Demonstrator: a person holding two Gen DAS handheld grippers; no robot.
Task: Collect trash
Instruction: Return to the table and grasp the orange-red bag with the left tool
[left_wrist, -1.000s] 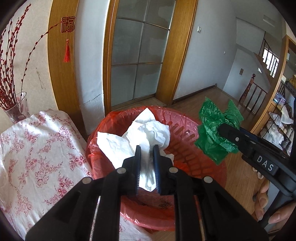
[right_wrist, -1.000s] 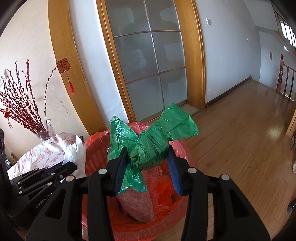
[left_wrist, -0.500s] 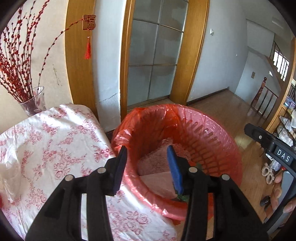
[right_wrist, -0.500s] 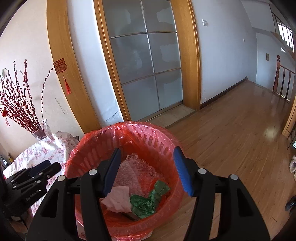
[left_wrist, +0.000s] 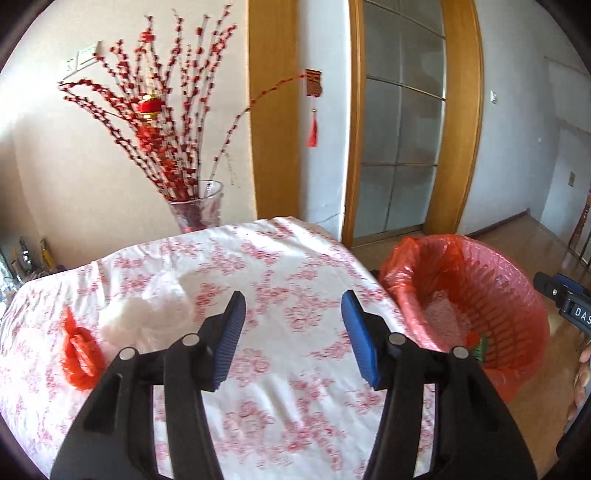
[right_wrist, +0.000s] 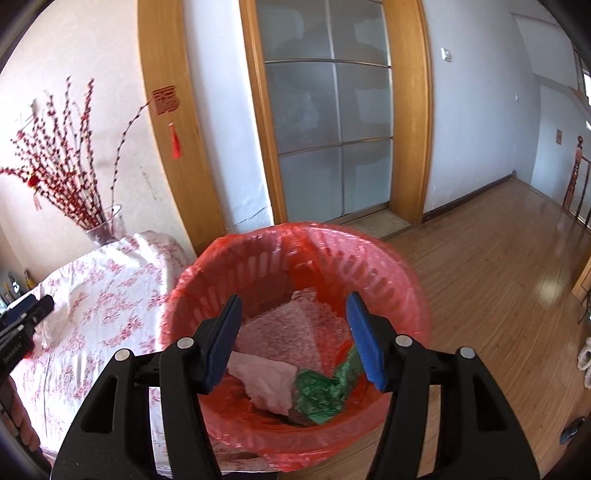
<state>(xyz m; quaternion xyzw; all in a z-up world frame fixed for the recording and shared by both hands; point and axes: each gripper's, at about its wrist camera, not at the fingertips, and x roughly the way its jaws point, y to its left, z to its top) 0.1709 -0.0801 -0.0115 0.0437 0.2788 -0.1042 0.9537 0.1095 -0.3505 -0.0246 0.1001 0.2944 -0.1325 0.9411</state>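
Note:
My left gripper is open and empty above the floral tablecloth. A crumpled white plastic bag and a red plastic scrap lie on the cloth to its left. The red-lined trash basket stands right of the table. My right gripper is open and empty over the basket. Inside lie a white tissue, a green plastic bag and a pinkish sheet.
A glass vase of red branches stands at the table's far edge. A glass sliding door with wooden frame is behind the basket. Wooden floor spreads to the right, with slippers at the far right.
Both grippers opened and dropped the tissue and green bag into the basket. My left gripper then swung left over the table; the right one stayed over the basket.

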